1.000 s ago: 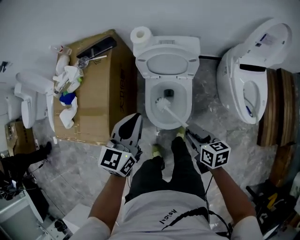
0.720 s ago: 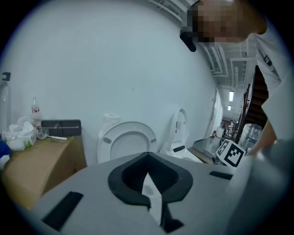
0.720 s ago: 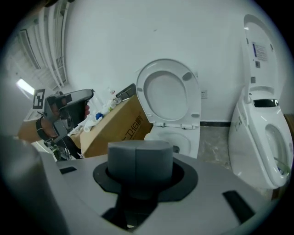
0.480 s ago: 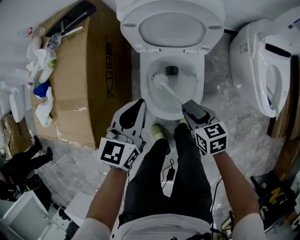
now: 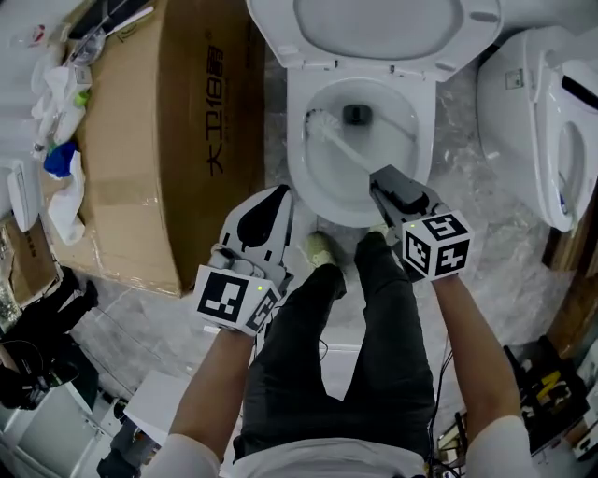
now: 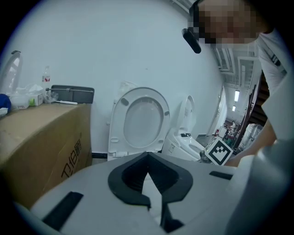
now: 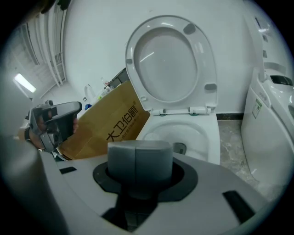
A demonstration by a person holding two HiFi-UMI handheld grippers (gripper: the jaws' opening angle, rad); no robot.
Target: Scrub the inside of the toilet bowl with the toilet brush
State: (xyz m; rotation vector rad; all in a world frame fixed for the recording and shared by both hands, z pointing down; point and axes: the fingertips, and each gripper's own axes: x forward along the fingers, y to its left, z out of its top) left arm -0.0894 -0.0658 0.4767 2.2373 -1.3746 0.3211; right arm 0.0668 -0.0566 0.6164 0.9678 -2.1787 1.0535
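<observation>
Bristles of the toilet brush (image 5: 338,147) lie against the left inner wall of the toilet bowl (image 5: 422,149), just left of the dark drain opening (image 5: 355,114) at the bowl's bottom; the white shaft slants from there down toward the bowl's near right rim, where the right gripper (image 5: 381,179) holds it; in the right gripper view the brush's grey handle end fills the space between the jaws, which are pressed onto it from both sides; the left gripper (image 5: 273,198) hangs outside the bowl, just beside its near left rim and above the floor (image 5: 486,233), touching nothing; in the left gripper view its jaws meet at the tips, with only a thin wedge of gap further back and nothing between them; the seat and lid (image 5: 374,28) stand raised at the bowl's far edge; a large cardboard box (image 5: 159,140) with printed characters on its top stands on the floor just left of the toilet, and its far left corner carries crumpled white and blue clutter (image 5: 61,140) too small to make out; a second toilet (image 5: 542,103) stands to the right, apart from the first; the person's dark trouser legs run down the middle of the head view, and a pale shoe (image 5: 320,248) rests on the floor at the foot of the bowl, between the two grippers.
</observation>
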